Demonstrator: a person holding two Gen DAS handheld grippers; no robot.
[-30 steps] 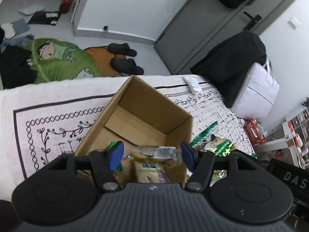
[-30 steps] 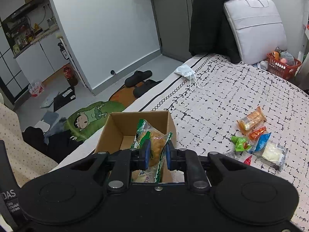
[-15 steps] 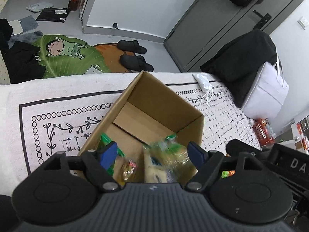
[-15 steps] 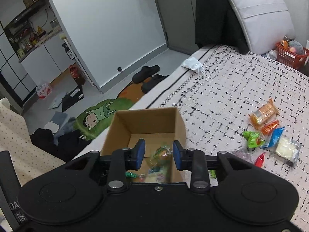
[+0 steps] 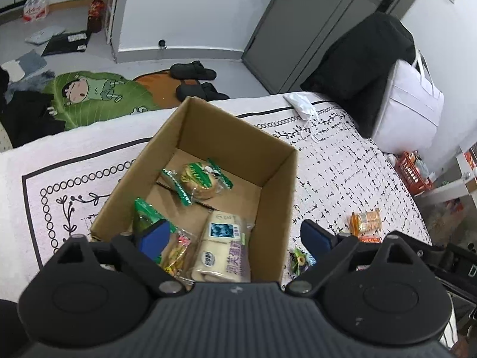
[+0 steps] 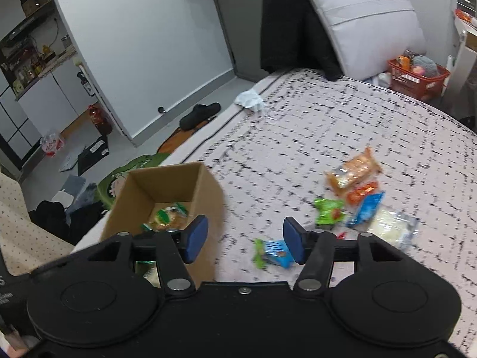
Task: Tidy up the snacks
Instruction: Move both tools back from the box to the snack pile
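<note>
We see a white bedspread printed with black marks [image 5: 342,161] over the bed, a grey floor [image 5: 143,65] with a green cartoon rug [image 5: 98,95] and black slippers [image 5: 193,71], pale walls, a grey door [image 5: 301,24] and a red plastic basket [image 6: 417,79].

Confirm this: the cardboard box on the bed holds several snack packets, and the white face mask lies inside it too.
Wrong on the mask. The cardboard box does hold several snack packets, but the white face mask lies outside it, on the bed beyond the box, as the left wrist view shows.
</note>
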